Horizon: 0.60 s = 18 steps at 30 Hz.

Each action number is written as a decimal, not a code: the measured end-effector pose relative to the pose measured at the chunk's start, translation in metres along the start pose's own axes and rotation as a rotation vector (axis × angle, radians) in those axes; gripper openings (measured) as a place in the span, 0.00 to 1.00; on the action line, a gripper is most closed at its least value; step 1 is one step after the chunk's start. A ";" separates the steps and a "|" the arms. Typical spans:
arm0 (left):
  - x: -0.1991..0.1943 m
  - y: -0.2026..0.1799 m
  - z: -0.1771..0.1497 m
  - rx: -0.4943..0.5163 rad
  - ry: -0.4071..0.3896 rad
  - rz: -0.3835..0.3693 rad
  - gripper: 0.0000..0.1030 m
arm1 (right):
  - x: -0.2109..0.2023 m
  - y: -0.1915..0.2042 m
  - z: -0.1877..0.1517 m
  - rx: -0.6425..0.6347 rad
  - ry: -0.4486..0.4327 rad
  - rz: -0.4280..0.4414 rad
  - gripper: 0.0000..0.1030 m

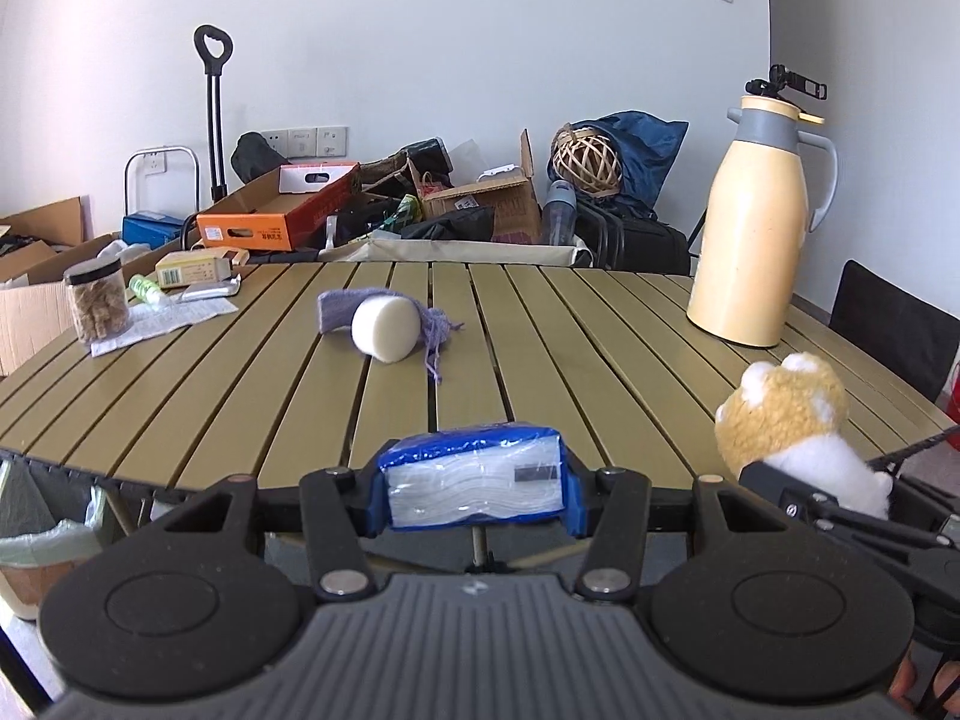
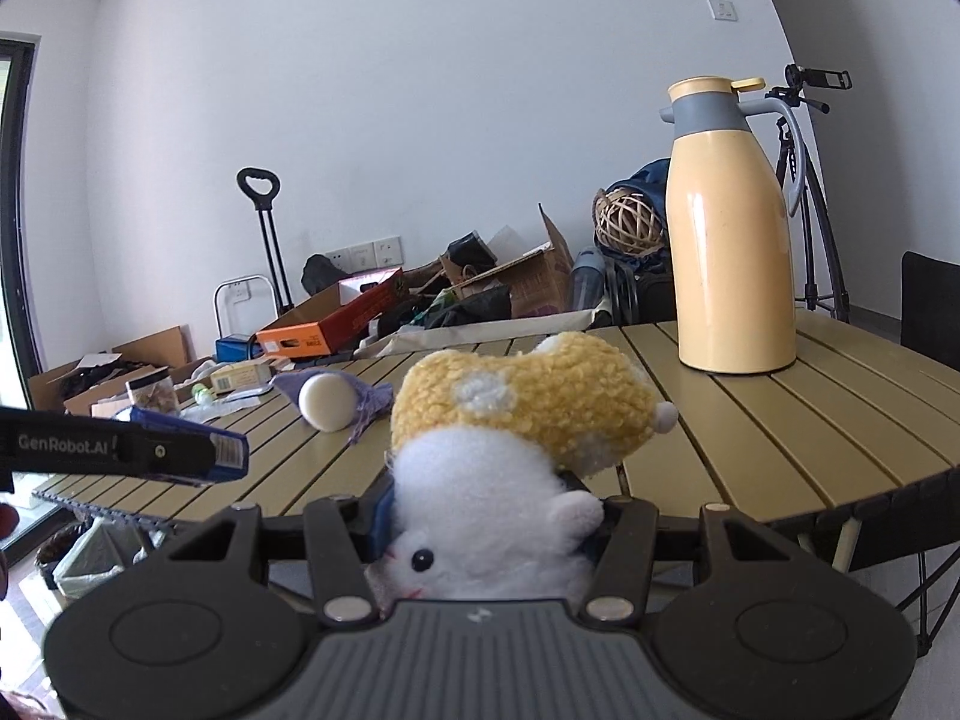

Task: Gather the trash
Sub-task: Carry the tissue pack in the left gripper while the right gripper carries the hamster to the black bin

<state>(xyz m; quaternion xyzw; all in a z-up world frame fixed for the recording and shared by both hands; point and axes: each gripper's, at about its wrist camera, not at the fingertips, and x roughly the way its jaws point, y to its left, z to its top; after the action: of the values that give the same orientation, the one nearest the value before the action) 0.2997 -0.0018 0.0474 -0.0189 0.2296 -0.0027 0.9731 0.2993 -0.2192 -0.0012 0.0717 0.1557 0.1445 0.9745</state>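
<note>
While your left gripper (image 1: 477, 483) clamps the blue tissue pack (image 1: 474, 480) at 6 o'clock over the table (image 1: 540, 330) edge, your right gripper (image 2: 489, 519) grips the plush toy (image 2: 510, 438); the flask (image 2: 729, 228) stands at 1 o'clock.

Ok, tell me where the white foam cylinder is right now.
The white foam cylinder lies on its side mid-table on a purple knitted cloth, left of the yellow thermos in both wrist views.
</note>
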 end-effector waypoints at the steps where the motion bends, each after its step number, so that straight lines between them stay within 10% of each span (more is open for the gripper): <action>1: -0.004 0.001 -0.003 -0.004 0.001 -0.002 0.51 | -0.004 0.001 -0.003 -0.001 0.005 0.000 0.51; 18: -0.033 0.027 -0.065 -0.041 0.068 -0.020 0.51 | -0.029 0.015 -0.058 -0.044 0.147 -0.014 0.51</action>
<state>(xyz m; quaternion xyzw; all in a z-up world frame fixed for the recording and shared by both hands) 0.2405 0.0231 0.0030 -0.0412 0.2622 -0.0085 0.9641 0.2499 -0.2087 -0.0452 0.0384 0.2239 0.1460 0.9628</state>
